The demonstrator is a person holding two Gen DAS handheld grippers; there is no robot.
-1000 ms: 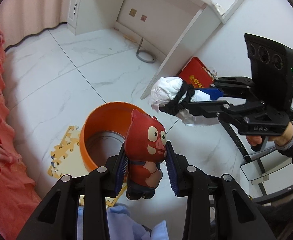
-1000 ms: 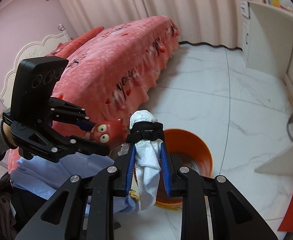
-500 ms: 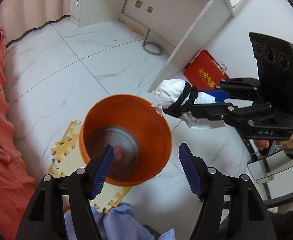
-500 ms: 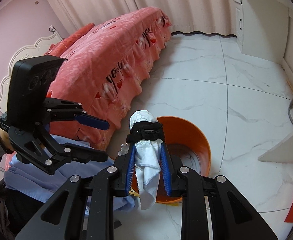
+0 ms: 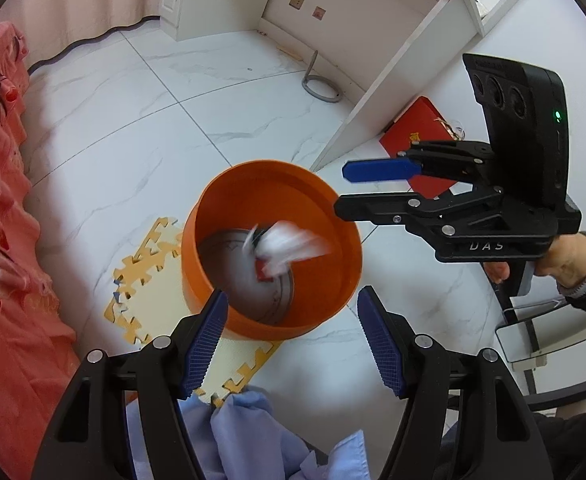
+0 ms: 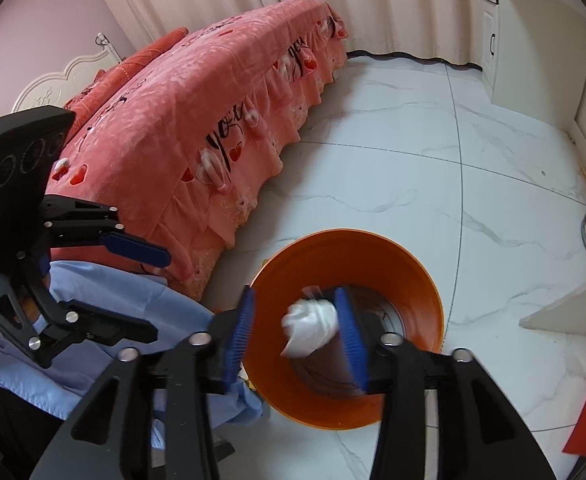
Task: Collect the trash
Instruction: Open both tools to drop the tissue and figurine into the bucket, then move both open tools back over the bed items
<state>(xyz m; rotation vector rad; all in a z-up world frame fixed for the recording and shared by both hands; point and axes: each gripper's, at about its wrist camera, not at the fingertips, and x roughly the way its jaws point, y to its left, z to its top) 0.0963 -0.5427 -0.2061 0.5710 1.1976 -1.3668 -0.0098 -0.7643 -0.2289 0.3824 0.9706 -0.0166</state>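
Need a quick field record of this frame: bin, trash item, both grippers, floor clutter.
bin: orange bucket, upright on the tiled floor, partly on a foam puzzle mat
trash: white wad, blurred, falling inside the bucket
right gripper: fingers opening, wad between them, loose
left gripper: open, nothing between the fingers
clutter: red envelope by the white desk; blue cloth below

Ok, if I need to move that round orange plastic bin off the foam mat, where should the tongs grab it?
Grip the orange bin by its thin upper rim, coming straight down from above at the near edge, one pad inside the wall and one outside. It stands upright with its mouth open, and the body looks too wide to span. The blurred white wad dropping in sits mid-bin, clear of that rim.
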